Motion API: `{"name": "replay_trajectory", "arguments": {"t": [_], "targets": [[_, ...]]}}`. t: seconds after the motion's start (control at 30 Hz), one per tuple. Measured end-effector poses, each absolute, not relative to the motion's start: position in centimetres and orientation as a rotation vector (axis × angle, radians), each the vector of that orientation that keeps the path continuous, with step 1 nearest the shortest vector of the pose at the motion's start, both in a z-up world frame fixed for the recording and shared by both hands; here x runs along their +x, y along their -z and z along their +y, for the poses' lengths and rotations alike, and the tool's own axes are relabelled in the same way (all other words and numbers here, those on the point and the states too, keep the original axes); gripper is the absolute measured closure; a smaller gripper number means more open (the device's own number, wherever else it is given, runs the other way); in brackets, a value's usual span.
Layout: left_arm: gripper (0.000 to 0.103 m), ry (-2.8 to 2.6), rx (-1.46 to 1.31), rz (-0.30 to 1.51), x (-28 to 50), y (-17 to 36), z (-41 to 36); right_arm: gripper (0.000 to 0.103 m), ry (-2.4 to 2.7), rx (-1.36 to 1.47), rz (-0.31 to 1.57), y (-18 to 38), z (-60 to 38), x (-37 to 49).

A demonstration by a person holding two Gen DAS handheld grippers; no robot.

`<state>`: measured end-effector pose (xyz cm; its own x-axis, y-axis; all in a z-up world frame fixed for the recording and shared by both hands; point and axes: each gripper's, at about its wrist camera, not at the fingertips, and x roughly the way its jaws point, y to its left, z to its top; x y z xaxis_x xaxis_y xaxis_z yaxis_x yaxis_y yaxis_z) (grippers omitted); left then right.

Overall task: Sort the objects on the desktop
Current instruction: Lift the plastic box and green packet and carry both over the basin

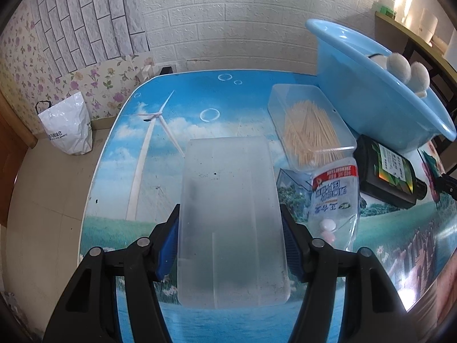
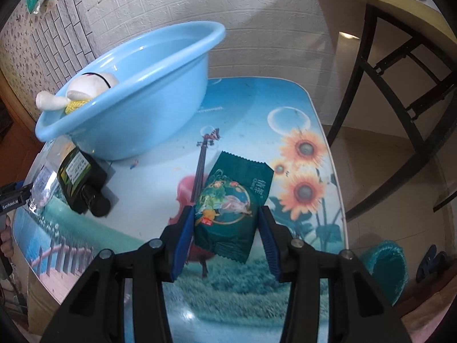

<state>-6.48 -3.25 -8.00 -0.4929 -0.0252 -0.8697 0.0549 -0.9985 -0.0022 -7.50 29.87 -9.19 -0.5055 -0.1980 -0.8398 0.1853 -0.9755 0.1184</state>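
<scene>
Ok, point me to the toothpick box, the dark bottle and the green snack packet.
toothpick box [image 1: 312, 125]: left wrist view, on the toothpicks inside.
dark bottle [image 1: 388, 171]: left wrist view, on its label.
green snack packet [image 2: 231, 200]: right wrist view, on its printed front.

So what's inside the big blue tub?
A white stuffed toy lies in the blue tub, with something yellow beside it. The tub's wall hides the rest of the toy and most of the bottom.

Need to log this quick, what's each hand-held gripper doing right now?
Left hand-held gripper: shut on the clear plastic lid.
Right hand-held gripper: shut on the green snack packet.
</scene>
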Motion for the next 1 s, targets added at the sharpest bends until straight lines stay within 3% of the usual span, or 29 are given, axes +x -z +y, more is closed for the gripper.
{"name": "replay_trajectory", "arguments": {"t": [0.47, 0.77, 1.0], "targets": [[0.040, 2.656, 1.588, 0.054, -6.3, 7.9, -3.1, 0.054, 2.534, 1.457, -0.006, 8.7, 27.9, -7.4], [0.032, 2.663, 1.556, 0.061, -7.0, 8.2, -3.4, 0.053, 2.544, 1.454, 0.029, 8.7, 26.2, -8.2], [0.041, 2.686, 1.549, 0.067, -7.1, 8.0, -3.8, 0.059, 2.533, 1.446, 0.026, 8.6, 26.3, -8.6]]}}
